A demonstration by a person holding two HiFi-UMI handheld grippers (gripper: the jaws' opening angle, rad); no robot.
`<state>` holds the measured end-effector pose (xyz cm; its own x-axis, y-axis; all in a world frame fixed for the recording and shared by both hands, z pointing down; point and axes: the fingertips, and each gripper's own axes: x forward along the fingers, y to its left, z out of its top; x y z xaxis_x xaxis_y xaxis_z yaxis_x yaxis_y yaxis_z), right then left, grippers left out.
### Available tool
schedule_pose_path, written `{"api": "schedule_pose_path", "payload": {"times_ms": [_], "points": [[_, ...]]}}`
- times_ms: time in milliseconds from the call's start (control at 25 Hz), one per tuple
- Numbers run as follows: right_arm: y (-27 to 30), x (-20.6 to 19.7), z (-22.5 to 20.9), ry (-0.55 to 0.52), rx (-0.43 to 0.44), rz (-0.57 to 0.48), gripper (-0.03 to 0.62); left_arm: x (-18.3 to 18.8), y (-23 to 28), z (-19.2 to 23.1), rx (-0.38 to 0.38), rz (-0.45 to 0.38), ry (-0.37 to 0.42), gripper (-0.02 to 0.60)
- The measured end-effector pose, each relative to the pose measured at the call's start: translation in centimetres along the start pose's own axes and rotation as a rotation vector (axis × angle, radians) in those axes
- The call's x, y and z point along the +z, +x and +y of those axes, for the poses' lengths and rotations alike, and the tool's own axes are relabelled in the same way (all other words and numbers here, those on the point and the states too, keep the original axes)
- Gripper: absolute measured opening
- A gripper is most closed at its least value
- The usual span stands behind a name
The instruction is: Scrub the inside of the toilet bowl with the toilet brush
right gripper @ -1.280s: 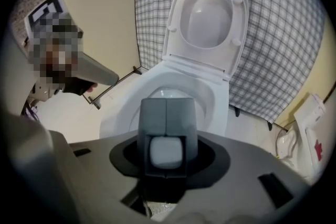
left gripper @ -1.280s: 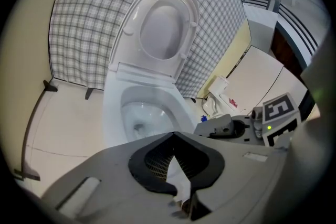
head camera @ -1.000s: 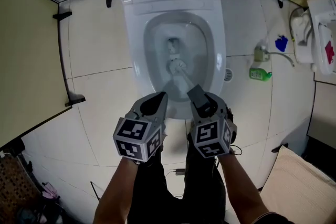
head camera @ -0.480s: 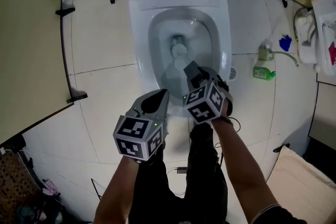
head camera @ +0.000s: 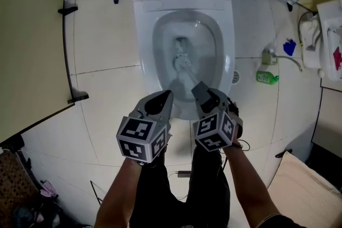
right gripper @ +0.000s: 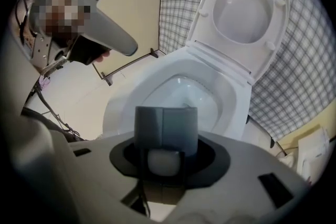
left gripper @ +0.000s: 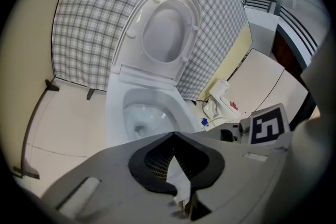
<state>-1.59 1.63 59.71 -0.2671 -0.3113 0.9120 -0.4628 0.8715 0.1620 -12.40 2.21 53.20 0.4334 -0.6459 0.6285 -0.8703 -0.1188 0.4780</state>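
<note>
The right gripper (head camera: 201,92) is clamping the brush (head camera: 182,64) by its handle, the shaft running forward and down to the head at the bowl (head camera: 146,53) bottom. The left gripper (head camera: 165,95), jaws together and empty, is hovering alongside.

The white toilet bowl (head camera: 145,56) stands open, seat and lid tipped upright behind it. The toilet brush (head camera: 182,64) slants into it — pale head low near the drain, dark handle rising toward the front rim — clamped in the right gripper's (head camera: 203,94) jaws.
</note>
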Motion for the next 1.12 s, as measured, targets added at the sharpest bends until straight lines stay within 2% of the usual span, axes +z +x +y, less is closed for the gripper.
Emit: {"api": "schedule_pose_path", "payload": {"times_ms": [240, 360, 640, 920, 1000, 1120], "points": [[5.1, 1.6, -3.5, 0.005, 0.007, 0.028, 0.181, 0.2, 0.0, 0.2, 0.03, -0.021, -0.009, 0.011], [5.3, 1.8, -4.2, -0.002, 0.03, 0.025, 0.179, -0.5, 0.1, 0.0, 0.045, -0.03, -0.028, 0.011], [-0.8, -1.4, -1.1, -0.109, 0.064, 0.006, 0.181, -1.5, 0.3, -2.3, 0.039, -0.043, -0.057, 0.011], [-6.8, -3.5, 1.0, -0.114, 0.124, -0.001, 0.179, -2.3, -0.3, -3.3, 0.059, -0.06, -0.076, 0.011], [-7.3, -3.2, 0.7, -0.09, 0.125, -0.03, 0.179, -2.3, -0.5, -3.5, 0.068, -0.061, -0.076, 0.011], [-8.6, -2.3, -0.6, 0.028, 0.119, -0.106, 0.178, -1.8, -0.7, -4.1, 0.075, -0.07, -0.07, 0.011]]}}
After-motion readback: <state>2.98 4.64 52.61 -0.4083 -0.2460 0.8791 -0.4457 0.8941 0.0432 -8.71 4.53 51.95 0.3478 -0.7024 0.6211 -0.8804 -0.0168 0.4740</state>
